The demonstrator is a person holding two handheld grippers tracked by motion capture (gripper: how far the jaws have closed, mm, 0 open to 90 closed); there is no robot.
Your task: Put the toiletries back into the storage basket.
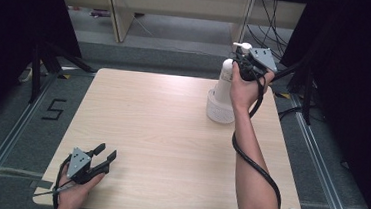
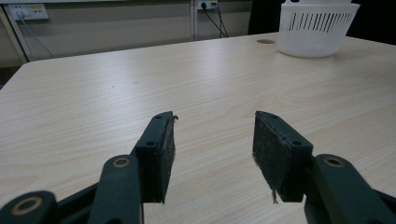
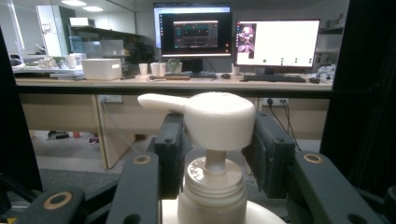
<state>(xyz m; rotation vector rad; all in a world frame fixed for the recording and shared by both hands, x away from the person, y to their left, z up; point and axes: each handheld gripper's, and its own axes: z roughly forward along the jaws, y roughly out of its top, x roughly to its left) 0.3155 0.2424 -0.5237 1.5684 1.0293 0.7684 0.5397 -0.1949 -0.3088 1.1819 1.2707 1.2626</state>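
Up at the far right of the table (image 1: 171, 128) we hold the right gripper (image 3: 217, 140) at the pump head (image 3: 219, 119) of a white pump bottle (image 1: 224, 77), its jaws pinching the head from both sides. The bottle stands upright inside a white basket (image 1: 219, 109), which hides its base in the high view; our right hand (image 1: 244, 91) covers part of its side, and in the right gripper view the body is cut off below the ribbed collar. In the left gripper view the basket's (image 2: 317, 30) top is cropped, so the bottle cannot be made out there.

The pump head is smooth, rounded plastic with a narrow spout pointing sideways. The basket is round, with thin vertical slots in its wall. The tabletop is pale wood grain, matte and flat. The jaw pads are black and rough, frayed at their edges.

Our left gripper (image 2: 212, 140) rests near the front left corner, jaws spread with nothing between them. The basket sits close to the far right edge; between the two grippers lies a broad stretch of bare board.
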